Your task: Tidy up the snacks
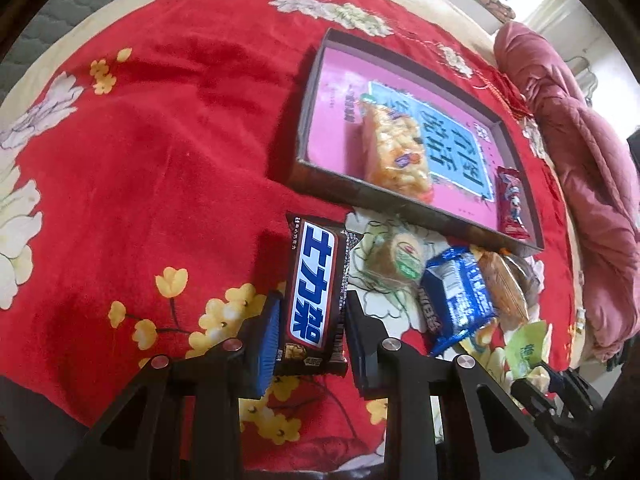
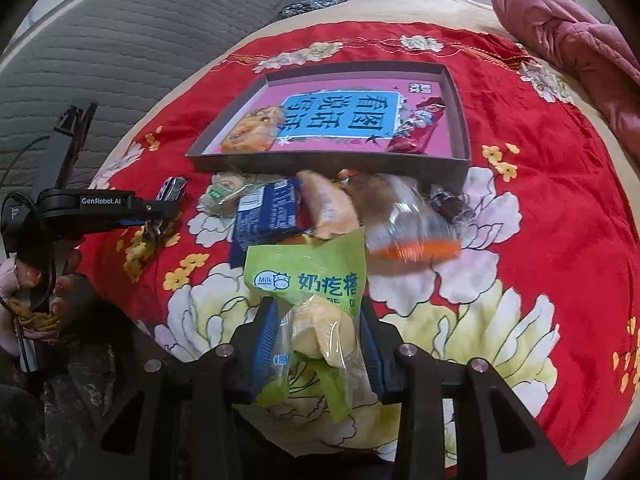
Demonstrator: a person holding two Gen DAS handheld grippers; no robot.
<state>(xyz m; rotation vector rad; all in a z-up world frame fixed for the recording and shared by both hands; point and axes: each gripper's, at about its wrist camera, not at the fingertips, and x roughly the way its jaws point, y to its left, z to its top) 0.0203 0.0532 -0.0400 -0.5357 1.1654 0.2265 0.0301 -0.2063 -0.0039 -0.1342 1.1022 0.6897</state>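
My left gripper [image 1: 310, 312] is shut on a dark brown chocolate bar [image 1: 314, 292] with a blue and white label, lifted just above the red cloth; it shows again at the left in the right wrist view as left gripper [image 2: 160, 210]. My right gripper [image 2: 316, 320] is shut on a green milk-bread packet [image 2: 312, 284]. A shallow box [image 2: 332, 164] with a pink floor holds a puffed rice snack [image 2: 254, 130] and a red wrapped bar [image 2: 418, 128]. In front of the box lie a blue packet [image 2: 268, 210], a round cake [image 2: 220, 194] and clear-wrapped breads [image 2: 400, 216].
A red floral cloth [image 1: 160, 160] covers the bed. A pink quilt [image 1: 580, 140] is bunched along the right side. A grey quilted mattress [image 2: 140, 40] lies at the back left. A person's hand [image 2: 36, 280] grips the left tool's handle.
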